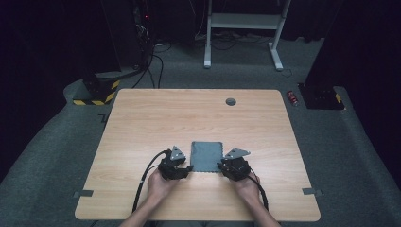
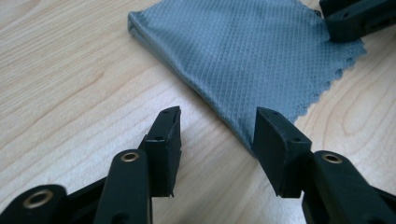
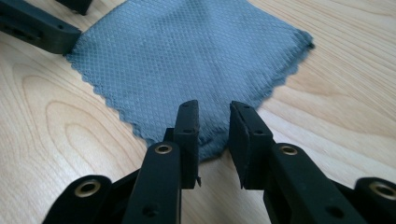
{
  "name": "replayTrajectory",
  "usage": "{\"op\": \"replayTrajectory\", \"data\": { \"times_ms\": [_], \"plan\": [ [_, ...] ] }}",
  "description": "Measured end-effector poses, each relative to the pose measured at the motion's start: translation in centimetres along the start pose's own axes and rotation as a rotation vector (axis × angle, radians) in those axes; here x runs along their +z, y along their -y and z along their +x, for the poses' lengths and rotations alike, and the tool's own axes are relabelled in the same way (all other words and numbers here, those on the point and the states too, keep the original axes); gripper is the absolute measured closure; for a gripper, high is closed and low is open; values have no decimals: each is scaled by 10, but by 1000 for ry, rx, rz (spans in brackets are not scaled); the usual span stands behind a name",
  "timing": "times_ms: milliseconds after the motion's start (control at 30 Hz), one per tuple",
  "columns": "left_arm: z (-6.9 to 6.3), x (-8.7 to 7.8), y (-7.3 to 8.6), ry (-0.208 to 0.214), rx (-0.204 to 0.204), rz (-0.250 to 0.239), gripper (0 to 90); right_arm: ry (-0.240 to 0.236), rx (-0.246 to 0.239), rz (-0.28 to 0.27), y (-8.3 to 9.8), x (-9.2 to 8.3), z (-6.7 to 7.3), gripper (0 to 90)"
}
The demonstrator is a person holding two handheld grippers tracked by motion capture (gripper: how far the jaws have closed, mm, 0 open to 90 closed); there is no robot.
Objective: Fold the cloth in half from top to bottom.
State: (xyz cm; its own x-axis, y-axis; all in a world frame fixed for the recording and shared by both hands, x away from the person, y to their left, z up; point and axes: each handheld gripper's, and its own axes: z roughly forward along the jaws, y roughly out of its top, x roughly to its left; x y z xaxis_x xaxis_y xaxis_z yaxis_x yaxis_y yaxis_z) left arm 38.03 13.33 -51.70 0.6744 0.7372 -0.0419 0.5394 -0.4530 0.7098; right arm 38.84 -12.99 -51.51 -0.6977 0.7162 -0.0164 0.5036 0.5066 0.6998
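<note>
Item: grey folded cloth [image 1: 206,156], flat on bench [image 1: 142,123] near its front edge. Left tool [image 2: 217,130] released, straddling a near corner; right tool [image 3: 214,123] released, narrowly agape at the other. Step judged: fold just set down. Next: withdraw both tools.

The cloth [image 2: 243,60] looks like a grey microfibre kind of fabric, matt, with a fine diamond weave and scalloped edges. The table [image 1: 142,123] is light wood-grain, smooth with a soft sheen, and the gripper jaws are matt black plastic with brassy rivets.
</note>
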Motion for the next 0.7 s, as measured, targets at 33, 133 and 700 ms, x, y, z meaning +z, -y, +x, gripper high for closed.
{"op": "replayTrajectory", "data": {
  "times_ms": [33, 133, 700],
  "plan": [
    [1, -1, 0, 8, -12, -3, 510, 4, 6, -1, 1, -2, -1, 721],
    [4, -6, 1, 30, -56, -38, 503, 1, 41, -34, 3, -9, -4, 714],
    [22, -40, 11, 12, -126, -144, 477, 20, 143, -159, 12, -44, -22, 631]
  ]
}}
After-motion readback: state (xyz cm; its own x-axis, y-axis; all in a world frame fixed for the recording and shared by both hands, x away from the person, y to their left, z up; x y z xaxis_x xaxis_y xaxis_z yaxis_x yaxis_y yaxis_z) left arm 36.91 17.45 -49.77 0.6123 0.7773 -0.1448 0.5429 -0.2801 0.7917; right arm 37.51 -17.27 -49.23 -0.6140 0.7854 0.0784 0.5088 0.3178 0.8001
